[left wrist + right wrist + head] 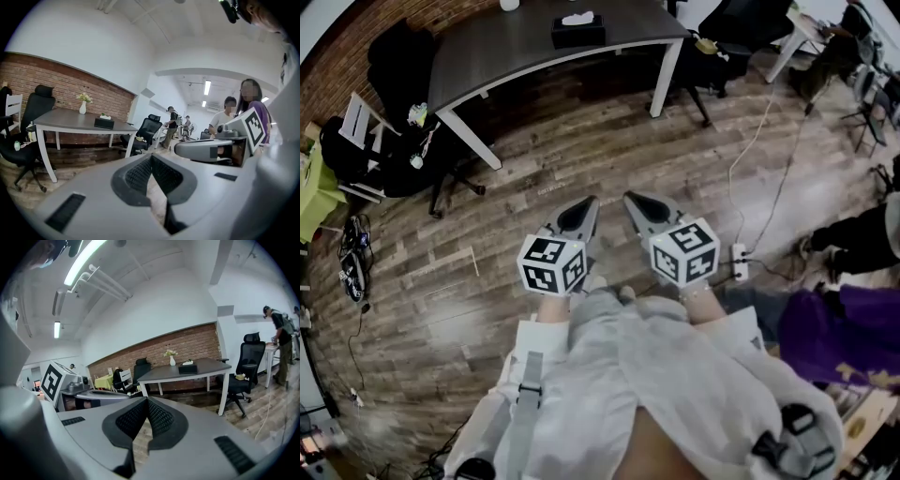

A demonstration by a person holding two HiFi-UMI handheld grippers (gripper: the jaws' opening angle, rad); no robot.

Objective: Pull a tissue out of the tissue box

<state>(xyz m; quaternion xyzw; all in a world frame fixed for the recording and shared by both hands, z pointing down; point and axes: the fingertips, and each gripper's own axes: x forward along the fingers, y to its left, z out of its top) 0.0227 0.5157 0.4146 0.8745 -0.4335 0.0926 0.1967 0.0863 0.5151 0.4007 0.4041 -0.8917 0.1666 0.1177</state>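
Both grippers are held side by side, low over the wood floor (pixel 609 150), pointing slightly downward toward the table (pixel 497 47). The left hand-held gripper (pixel 589 202) has its jaws pressed together at the tips, with nothing between the ribbed pads. The right hand-held gripper (pixel 630 199) is closed tip to tip in the same way and is also empty. Each gripper view shows the other gripper just beside it.

The tissue box (pixel 578 33) is black and sits on the dark grey top of the table, right of its middle as the head view shows it. It is well apart from both grippers, across a stretch of bare floor. The box lies flat, with its long axis running along the table's length, roughly parallel to the near edge. A white tissue (pixel 577 18) sticks up out of the slot in its top face. In both gripper views the box turns a long side toward the camera.

A white vase (pixel 83 108) with a small sprig stands on the table near the brick wall (pixel 61 86), beyond the box. A black office chair (pixel 36 104) stands at the table's left end. A white power strip (pixel 739 262) lies on the floor just right of the right gripper.
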